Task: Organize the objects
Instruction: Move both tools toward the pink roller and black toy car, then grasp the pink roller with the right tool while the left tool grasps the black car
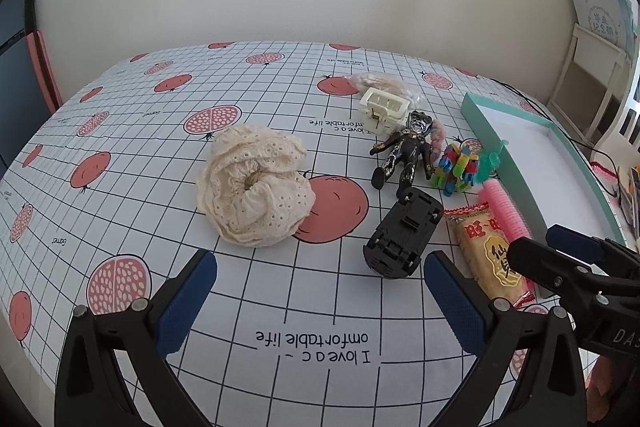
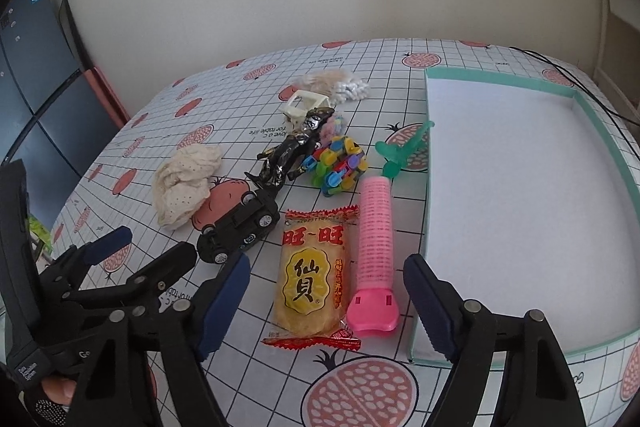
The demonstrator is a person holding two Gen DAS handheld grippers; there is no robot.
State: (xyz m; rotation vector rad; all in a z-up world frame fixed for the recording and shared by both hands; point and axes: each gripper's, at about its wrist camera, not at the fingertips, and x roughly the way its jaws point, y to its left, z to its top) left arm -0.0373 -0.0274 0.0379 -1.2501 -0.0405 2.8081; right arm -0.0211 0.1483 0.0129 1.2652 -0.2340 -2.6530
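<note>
Right tool point(image 2: 326, 305) spread over snack packet point(image 2: 310, 279) | left tool point(image 1: 320, 301) spread | teal box point(image 2: 600, 131) bare

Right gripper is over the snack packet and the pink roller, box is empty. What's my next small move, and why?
Probably lower the right gripper onto the snack packet and close. Its jaws stand open with the packet and the pink roller lying between them, nothing gripped, and the empty box sits right beside for the drop.

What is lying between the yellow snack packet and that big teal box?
A pink hair roller lies lengthwise between the snack packet and the teal box, clearest in the right wrist view.
</note>
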